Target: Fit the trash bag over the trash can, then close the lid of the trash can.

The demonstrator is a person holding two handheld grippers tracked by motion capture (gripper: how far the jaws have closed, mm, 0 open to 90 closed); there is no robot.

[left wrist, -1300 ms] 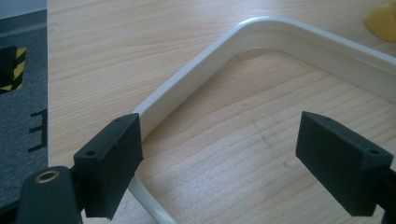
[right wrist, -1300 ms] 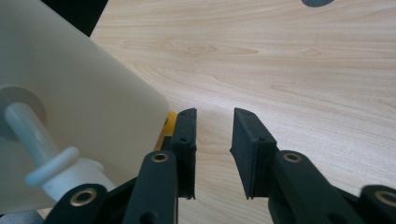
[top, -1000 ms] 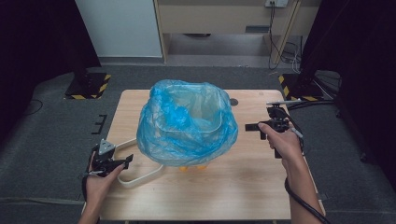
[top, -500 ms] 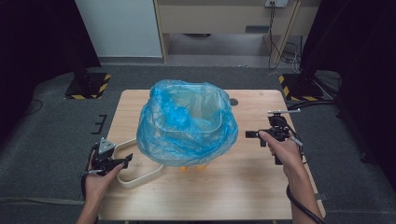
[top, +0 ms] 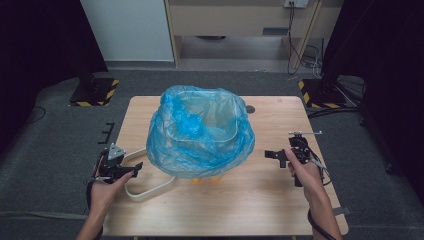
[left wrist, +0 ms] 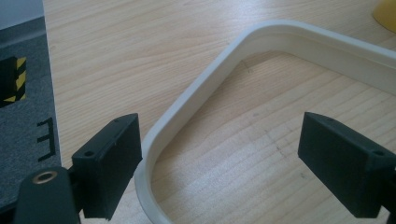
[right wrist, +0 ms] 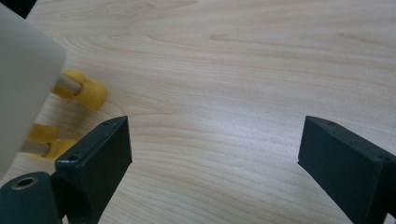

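My left claw [top: 135,169] stands open around the stiff, light white plastic ring frame [left wrist: 196,88]; I should pinch its rim at seven o'clock. My right claw [top: 270,154] has just opened, empty.

Legible text, labels, brands, numbers: none in any view. Signs: yellow-and-black hazard striping on two floor base plates, one [top: 95,92] at 10 o'clock from the tabletop [top: 280,200], the other [top: 320,92] at 2 o'clock; no wording on either.
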